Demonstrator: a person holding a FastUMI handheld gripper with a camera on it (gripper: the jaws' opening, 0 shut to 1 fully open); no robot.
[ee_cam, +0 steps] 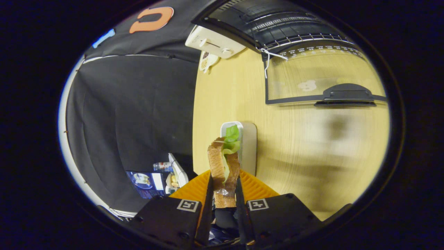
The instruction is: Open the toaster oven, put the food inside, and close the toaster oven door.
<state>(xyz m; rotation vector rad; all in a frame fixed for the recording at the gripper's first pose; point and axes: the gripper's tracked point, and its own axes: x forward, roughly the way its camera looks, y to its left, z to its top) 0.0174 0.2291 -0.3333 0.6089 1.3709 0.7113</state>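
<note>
My gripper [223,194] is clamped on the sandwich [223,166], both fingers pressing its bread, above the table [305,146] near its edge. The toaster oven [274,27] stands open beyond, door [312,80] lying flat; I should keep the sandwich level and clear the door's handle

bright, even light on the wooden table [295,146], motion-smeared with a soft shadow; strong fisheye bending at the edges.
</note>
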